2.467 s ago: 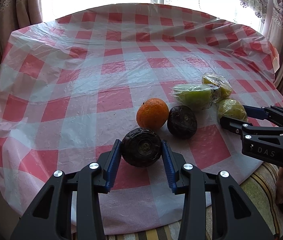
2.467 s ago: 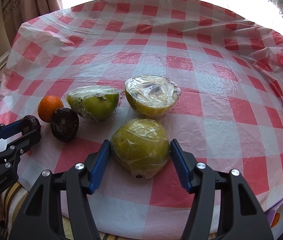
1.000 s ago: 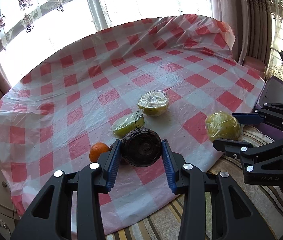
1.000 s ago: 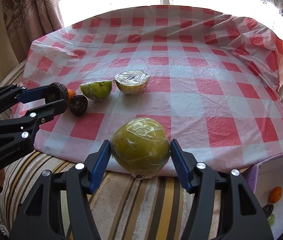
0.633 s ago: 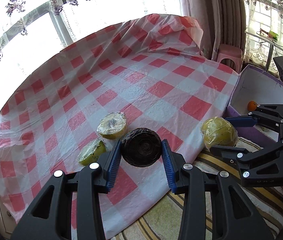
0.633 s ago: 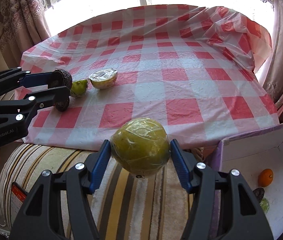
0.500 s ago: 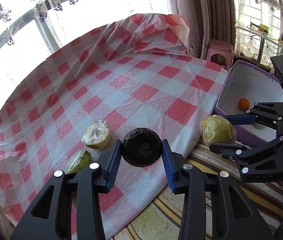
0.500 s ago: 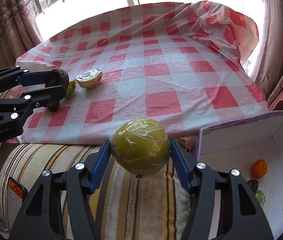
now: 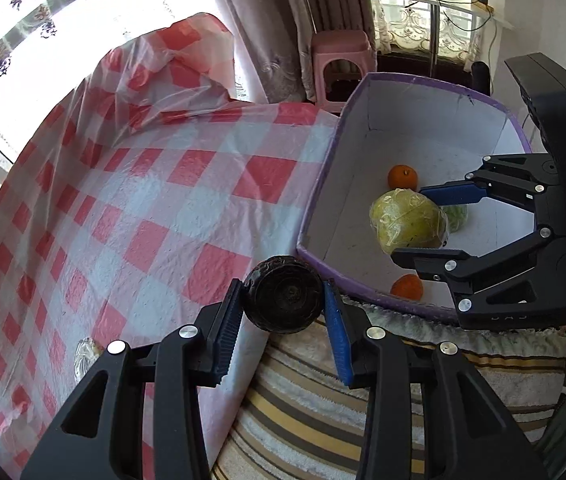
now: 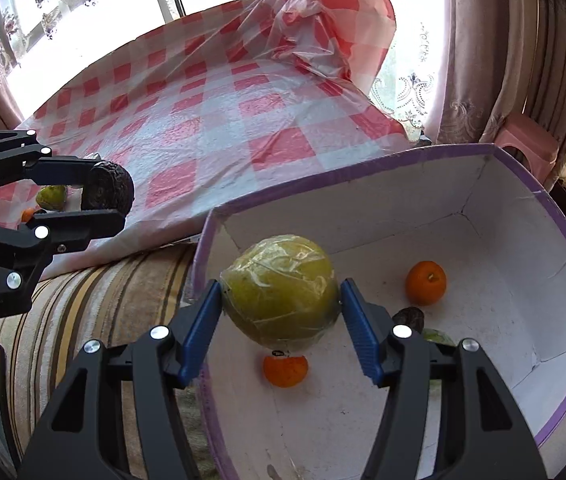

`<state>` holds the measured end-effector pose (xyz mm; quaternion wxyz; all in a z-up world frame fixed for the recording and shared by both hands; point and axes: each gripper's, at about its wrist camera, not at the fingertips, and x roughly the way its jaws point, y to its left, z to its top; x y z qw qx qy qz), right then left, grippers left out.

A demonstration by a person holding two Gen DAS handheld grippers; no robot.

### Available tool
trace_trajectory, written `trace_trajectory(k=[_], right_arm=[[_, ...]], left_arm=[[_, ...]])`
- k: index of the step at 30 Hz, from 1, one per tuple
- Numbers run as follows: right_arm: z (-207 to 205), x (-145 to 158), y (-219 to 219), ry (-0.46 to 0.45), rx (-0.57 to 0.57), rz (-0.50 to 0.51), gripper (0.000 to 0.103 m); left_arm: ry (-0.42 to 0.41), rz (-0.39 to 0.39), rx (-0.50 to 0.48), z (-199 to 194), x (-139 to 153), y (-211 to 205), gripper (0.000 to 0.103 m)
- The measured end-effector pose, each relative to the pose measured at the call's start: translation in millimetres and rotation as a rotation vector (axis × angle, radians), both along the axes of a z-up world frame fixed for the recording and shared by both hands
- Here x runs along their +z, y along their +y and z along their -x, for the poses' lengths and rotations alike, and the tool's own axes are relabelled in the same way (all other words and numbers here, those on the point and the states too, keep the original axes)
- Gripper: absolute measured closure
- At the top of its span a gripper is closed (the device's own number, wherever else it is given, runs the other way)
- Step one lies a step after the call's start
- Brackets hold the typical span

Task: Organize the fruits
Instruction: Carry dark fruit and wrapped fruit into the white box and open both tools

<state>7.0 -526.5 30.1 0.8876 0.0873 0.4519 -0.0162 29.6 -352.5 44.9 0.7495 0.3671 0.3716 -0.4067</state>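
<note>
My left gripper [image 9: 283,312] is shut on a dark wrinkled fruit [image 9: 282,299] and holds it in the air by the near left corner of the purple-rimmed box [image 9: 415,82]. My right gripper [image 10: 281,320] is shut on a plastic-wrapped yellow-green fruit [image 10: 281,304] and holds it above the box's white floor [image 10: 347,428]. That fruit also shows in the left wrist view [image 9: 407,220]. Two oranges [image 10: 425,283] [image 10: 285,370], a dark fruit [image 10: 409,317] and a green fruit [image 10: 437,336] lie in the box.
The checked tablecloth [image 9: 131,200] covers the table to the left. A wrapped fruit half [image 9: 85,354], a green half [image 10: 52,197] and an orange [image 10: 29,214] lie on it. A striped cushion [image 9: 303,412] lies below. A pink stool [image 9: 341,50] stands behind the box.
Both grippers have swung right, away from the table, each with its fruit. The right gripper now hangs over the box and the left is at the box's corner.
</note>
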Motion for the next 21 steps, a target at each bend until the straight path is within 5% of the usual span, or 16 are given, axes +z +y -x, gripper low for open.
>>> trace_trajectory(k=[21], right_arm=[[20.0, -33.5, -54.9, 0.102, -0.145, 0.069, 0.041]], left_arm=[[0.129, -0.161, -0.205, 36.5, -61.9, -84.0, 0.064]])
